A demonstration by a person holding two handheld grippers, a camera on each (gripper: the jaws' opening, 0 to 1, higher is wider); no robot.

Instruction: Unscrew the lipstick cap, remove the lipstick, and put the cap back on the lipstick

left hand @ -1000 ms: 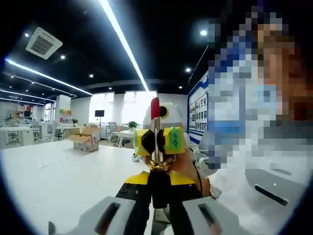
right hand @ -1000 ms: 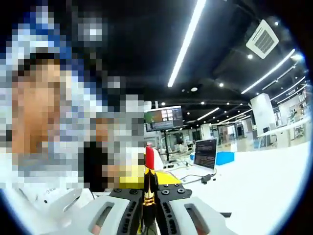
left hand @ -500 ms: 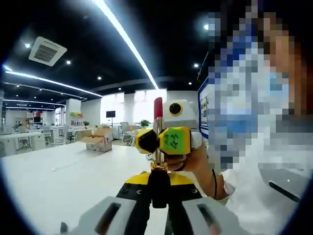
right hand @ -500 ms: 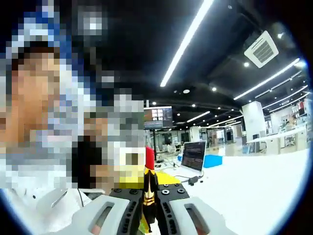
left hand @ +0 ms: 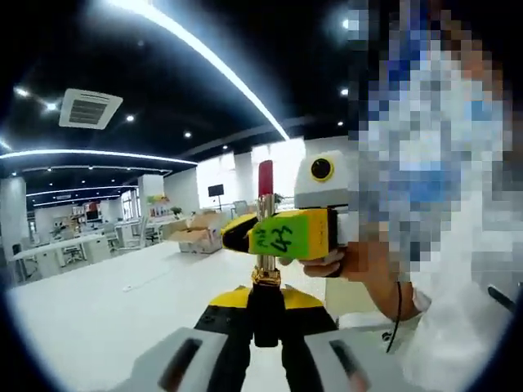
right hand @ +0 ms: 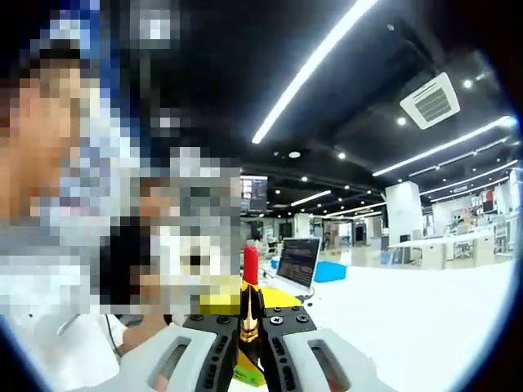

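The lipstick (left hand: 265, 180) stands upright with its red bullet exposed above a gold collar and a black base. My left gripper (left hand: 265, 309) is shut on the black base at the bottom of the left gripper view. The right gripper (left hand: 282, 235), yellow with a green label, comes in from the right and clamps the lipstick just above the gold collar. In the right gripper view the lipstick (right hand: 250, 268) rises between my right gripper's (right hand: 248, 328) shut jaws, and the yellow body of the left gripper (right hand: 214, 300) sits just behind it.
A person's hand (left hand: 347, 263) holds the right gripper close to the body. A wide white table (left hand: 90, 314) spreads out below. A cardboard box (left hand: 194, 237) stands far off, and a laptop (right hand: 296, 261) and a blue box (right hand: 329, 270) rest on a table.
The right gripper has turned around the lipstick, so its green label now faces the left gripper's camera. Both views have swung a little. The lipstick stays held by both.
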